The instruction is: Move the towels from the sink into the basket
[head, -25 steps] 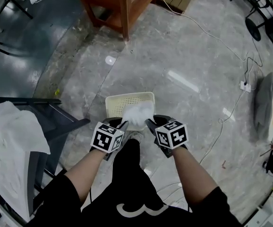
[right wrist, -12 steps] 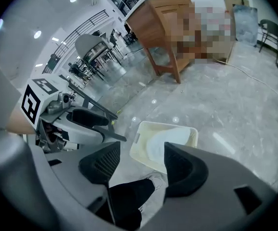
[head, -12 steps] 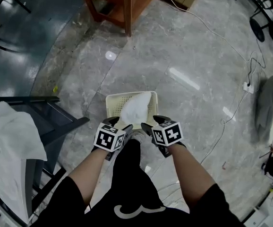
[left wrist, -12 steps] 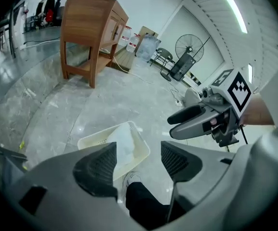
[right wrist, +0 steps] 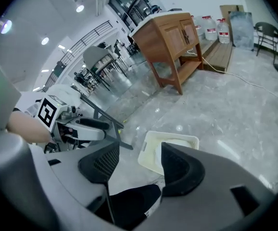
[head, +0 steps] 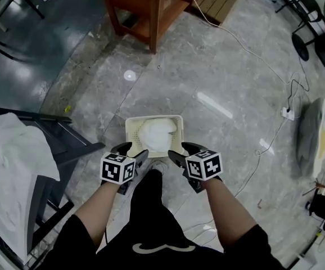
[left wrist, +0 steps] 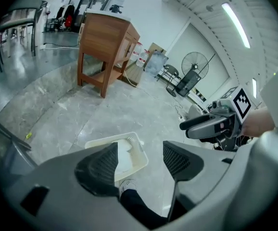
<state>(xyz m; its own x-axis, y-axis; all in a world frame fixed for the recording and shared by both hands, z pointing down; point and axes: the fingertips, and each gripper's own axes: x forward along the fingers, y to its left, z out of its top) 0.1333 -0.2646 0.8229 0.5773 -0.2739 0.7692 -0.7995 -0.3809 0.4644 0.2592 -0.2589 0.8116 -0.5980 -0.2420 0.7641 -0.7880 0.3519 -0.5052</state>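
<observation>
Left gripper [left wrist: 140,150]: jaws spread wide, just been opening, nothing between pads; gap shows only basket [head: 130,129] and floor [head: 219,66].
Right gripper [right wrist: 139,154]: jaws well apart, just been opening further, nothing between them.
Both grippers side by side at near side of basket, touching neither basket nor towel [head: 157,133].
Towel: white, bunched, lying inside cream basket, free of both grippers.
Basket stands on grey marble floor.
White cloth [head: 10,156] draped over dark frame [head: 67,145] at left, well apart.
</observation>
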